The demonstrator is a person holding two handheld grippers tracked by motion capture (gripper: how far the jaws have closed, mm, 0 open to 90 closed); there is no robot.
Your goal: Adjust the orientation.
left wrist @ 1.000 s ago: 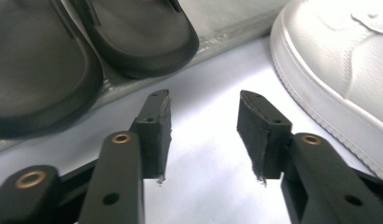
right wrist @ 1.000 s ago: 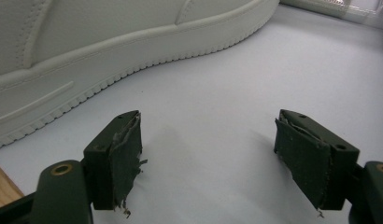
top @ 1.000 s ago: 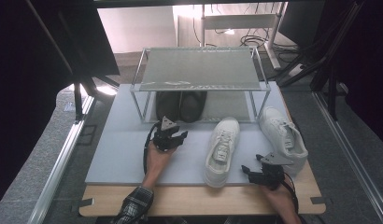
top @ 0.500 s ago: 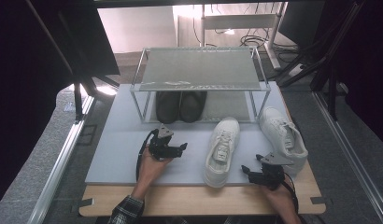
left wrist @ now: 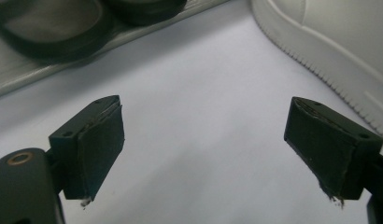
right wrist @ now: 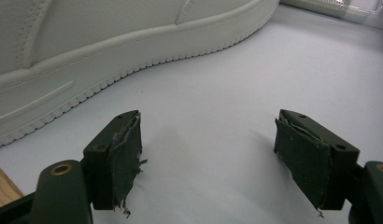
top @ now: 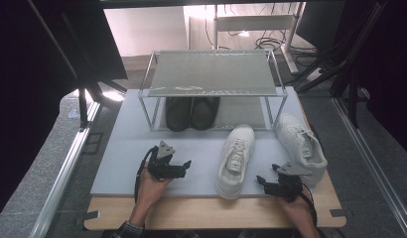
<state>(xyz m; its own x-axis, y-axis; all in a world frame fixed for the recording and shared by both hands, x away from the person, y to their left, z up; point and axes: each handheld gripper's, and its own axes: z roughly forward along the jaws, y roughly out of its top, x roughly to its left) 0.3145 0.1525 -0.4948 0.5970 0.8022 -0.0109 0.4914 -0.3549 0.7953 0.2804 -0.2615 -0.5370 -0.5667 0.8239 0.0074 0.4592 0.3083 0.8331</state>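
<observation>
We record the left hand-held gripper (top: 184, 166) at the near left of the grey mat (top: 122, 148) on the counter (top: 191, 215), held low in the person's left hand (top: 151, 186); its jaws have just been opening and now stand well apart, with bare mat between them and nothing gripped (the left gripper view confirms this). Behind it, under the wire rack (top: 211, 74), we note a pair of black shoes (top: 191, 113) side by side on the lower shelf, well apart from that hand-held gripper. Moving right, a white sneaker (top: 235, 161) lies on the mat, toe toward the rack and heel toward the person, between the two hand-held grippers and touched by neither. Next comes the right hand-held gripper (top: 263, 181), near the front edge of the mat just beside that sneaker's heel; its jaws stand apart and empty, the sneaker's sole (right wrist: 133, 60) showing just ahead in the right gripper view. Farthest right, a second white sneaker (top: 301, 144) lies angled on the mat, behind the right hand (top: 293, 206).
</observation>
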